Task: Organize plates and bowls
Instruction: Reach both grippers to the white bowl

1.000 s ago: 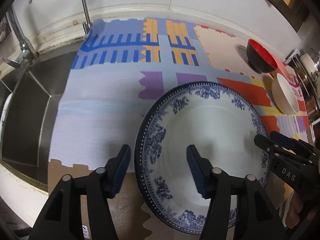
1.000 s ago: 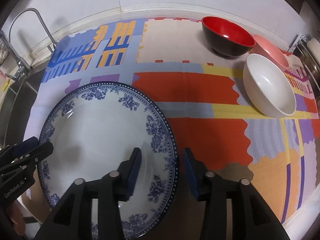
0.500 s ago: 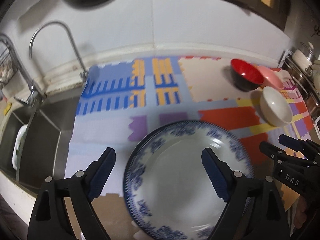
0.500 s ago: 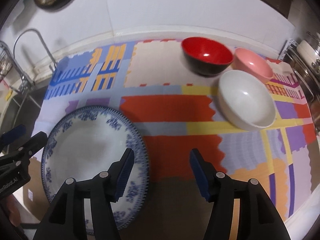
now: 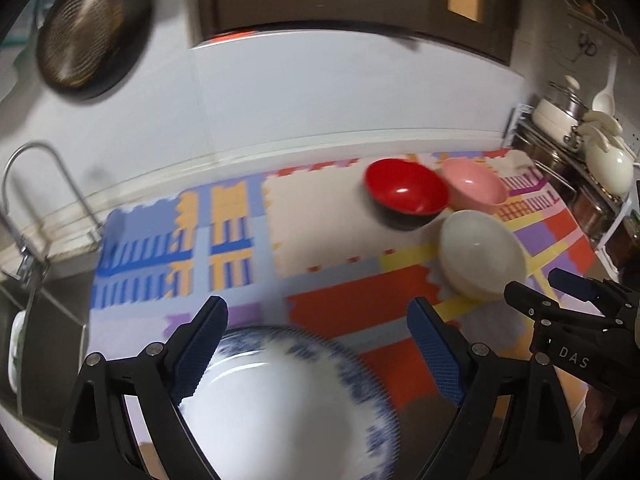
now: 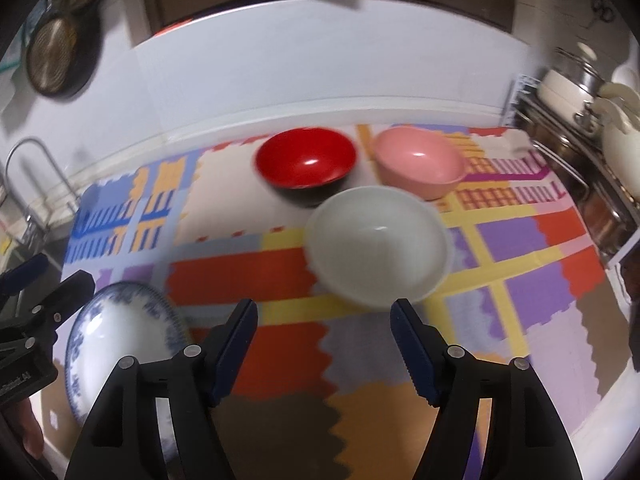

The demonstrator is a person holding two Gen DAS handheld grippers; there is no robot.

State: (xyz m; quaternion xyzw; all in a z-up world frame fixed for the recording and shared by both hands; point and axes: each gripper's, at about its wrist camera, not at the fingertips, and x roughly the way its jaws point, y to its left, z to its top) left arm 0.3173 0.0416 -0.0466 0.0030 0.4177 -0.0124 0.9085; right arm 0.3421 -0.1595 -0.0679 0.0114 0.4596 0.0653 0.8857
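1. My left claw [image 5: 316, 344] is spread wide with nothing pinched; its jaws have just been opening, and the blue-patterned plate [image 5: 288, 404] lies below them on the mat, clear of both pads.
2. My right claw [image 6: 324, 344] is also spread and empty, its jaws having just been opening too. From its camera the plate [image 6: 120, 332] sits low to the left, flat on the patterned mat [image 6: 280, 276] near the front edge of the worktop.
3. The white bowl [image 6: 378, 248] stands upright on the mat straight ahead of the right claw, just beyond its fingertips and not touched by them.
4. Behind it, the red bowl [image 6: 306, 160] with a black outside and the pink bowl [image 6: 418, 160] stand side by side near the wall; the white bowl is close in front of both.
5. From the left camera the three bowls cluster at the far right of the mat, well apart from the plate.
6. The sink tap [image 5: 36, 184] rises at the left, and a rack with pots [image 5: 580, 148] stands at the right end of the worktop.
7. Both views are blurred, so I cannot read the plate's rim pattern in detail.
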